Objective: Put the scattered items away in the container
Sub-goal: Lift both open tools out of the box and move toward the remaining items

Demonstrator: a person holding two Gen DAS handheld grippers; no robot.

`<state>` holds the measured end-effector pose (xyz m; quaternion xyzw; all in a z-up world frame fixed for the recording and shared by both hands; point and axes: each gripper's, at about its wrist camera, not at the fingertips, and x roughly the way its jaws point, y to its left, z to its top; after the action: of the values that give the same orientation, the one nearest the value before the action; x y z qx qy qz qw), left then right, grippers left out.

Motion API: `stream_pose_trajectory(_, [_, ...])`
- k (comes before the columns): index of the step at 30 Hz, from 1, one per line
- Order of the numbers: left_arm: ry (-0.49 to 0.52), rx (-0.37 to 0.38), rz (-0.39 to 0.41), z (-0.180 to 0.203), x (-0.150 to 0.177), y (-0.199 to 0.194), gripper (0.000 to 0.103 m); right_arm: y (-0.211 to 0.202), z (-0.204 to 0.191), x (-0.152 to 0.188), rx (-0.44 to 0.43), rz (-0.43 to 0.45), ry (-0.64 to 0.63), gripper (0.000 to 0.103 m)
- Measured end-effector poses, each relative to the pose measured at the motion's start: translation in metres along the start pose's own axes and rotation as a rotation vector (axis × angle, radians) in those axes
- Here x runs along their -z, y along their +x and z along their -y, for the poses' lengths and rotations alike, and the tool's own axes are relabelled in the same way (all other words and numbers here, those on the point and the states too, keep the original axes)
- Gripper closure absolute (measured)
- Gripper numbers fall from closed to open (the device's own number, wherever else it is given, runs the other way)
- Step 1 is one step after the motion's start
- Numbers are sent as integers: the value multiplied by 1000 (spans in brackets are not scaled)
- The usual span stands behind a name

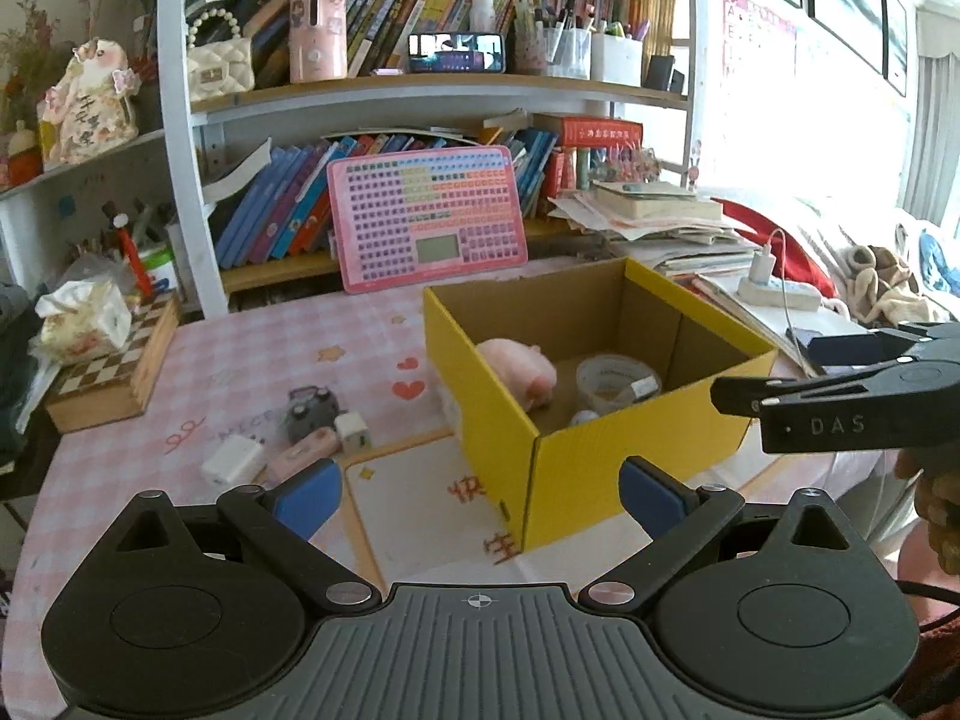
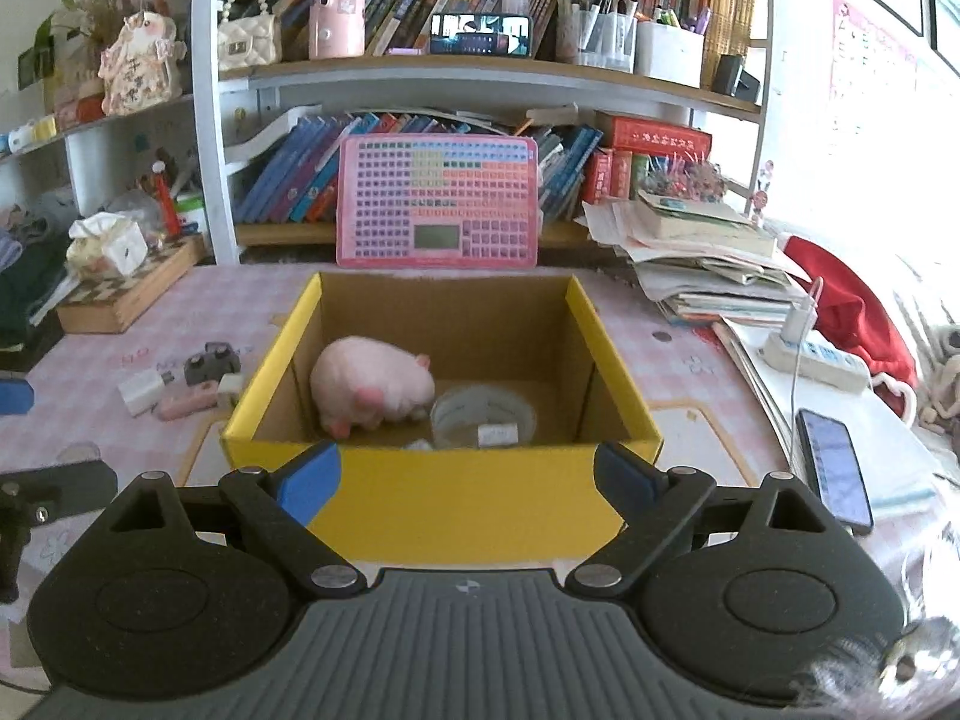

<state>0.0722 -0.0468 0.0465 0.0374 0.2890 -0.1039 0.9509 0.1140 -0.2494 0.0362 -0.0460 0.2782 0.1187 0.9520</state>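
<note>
Right tool [image 2: 462, 474] spread empty, its box [image 2: 444, 498] hiding a small white item [image 2: 418, 445]

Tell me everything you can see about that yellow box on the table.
The yellow box is an open-topped carton that looks like corrugated cardboard, yellow outside and plain brown inside, with no lid showing. It stands upright on the pink checked tablecloth, in front of the pink keyboard toy. Inside lie a pink plush toy and a roll of clear tape, close together. Neither gripper touches the box.
</note>
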Motion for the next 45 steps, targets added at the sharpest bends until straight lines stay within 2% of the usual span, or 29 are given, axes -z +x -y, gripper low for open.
stream_pose_trajectory(6, [15, 13, -7, -11, 10, -11, 3, -15, -23, 10, 20, -1, 10, 9])
stream_pose_trajectory(13, [48, 25, -19, -22, 21, -23, 3, -22, -47, 22, 14, -44, 27, 9])
stream_pose_trajectory(20, [67, 41, -57, -37, 35, -32, 3, -27, -71, 33, 11, -63, 44, 9])
stream_pose_trajectory(34, [47, 61, -107, -69, 57, -49, 3, -32, -118, 44, -26, -91, 31, 9])
stream_pose_trajectory(39, [18, 96, -101, -78, 60, -53, 0, -33, -130, 44, -37, -90, 8, 9])
stream_pose_trajectory(45, [-7, 79, -105, -84, 64, -55, 0, -34, -138, 44, -44, -96, -11, 9])
